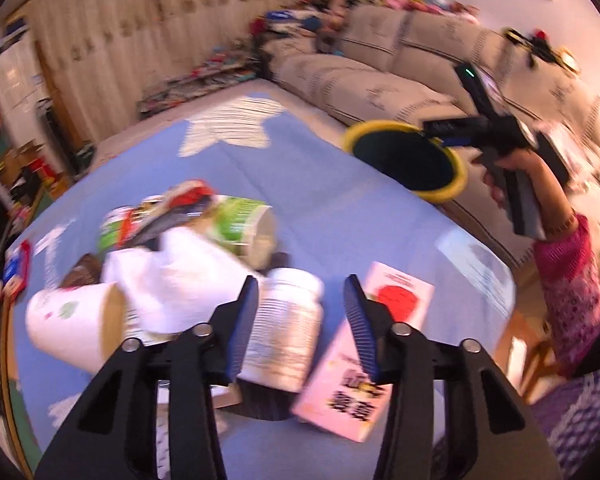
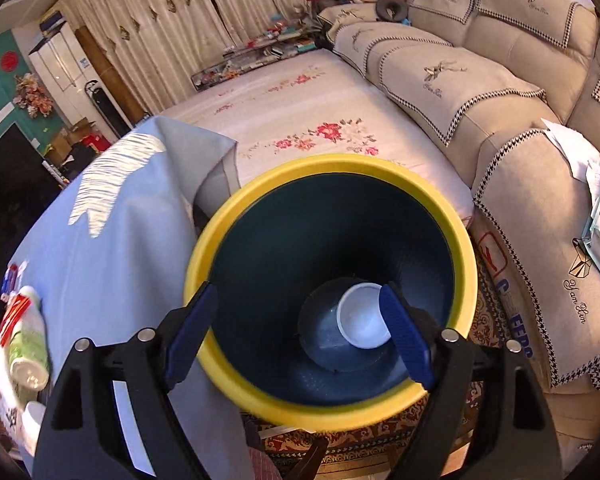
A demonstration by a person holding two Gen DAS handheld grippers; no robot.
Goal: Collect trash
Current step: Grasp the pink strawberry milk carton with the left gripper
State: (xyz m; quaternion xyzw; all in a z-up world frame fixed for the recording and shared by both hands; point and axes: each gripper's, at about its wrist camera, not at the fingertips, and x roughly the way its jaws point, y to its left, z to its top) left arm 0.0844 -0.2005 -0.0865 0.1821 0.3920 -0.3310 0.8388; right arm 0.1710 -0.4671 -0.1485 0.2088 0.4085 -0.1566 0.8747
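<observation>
On the blue star-print tablecloth [image 1: 308, 200] lies a heap of trash. It holds a white plastic jar [image 1: 288, 320], a pink carton [image 1: 364, 356], a white paper cup [image 1: 72, 320], crumpled white tissue [image 1: 180, 276] and a green-and-white tub [image 1: 240, 228]. My left gripper [image 1: 300, 316] is open, with the jar between its blue pads; the right pad stands clear of the jar. My right gripper [image 2: 300, 332] hangs open and empty over the yellow-rimmed dark bin [image 2: 244, 392]. A white cup [image 2: 360, 316] lies on the bin's bottom. The left wrist view shows the bin [image 1: 360, 130] beside the table.
A beige sofa [image 2: 480, 92] runs along the right, with papers [image 2: 592, 184] on its arm. A floral-covered surface [image 2: 300, 120] lies between sofa and table. The tablecloth's corner [image 2: 204, 152] hangs next to the bin. A patterned rug [image 2: 488, 308] lies under the bin.
</observation>
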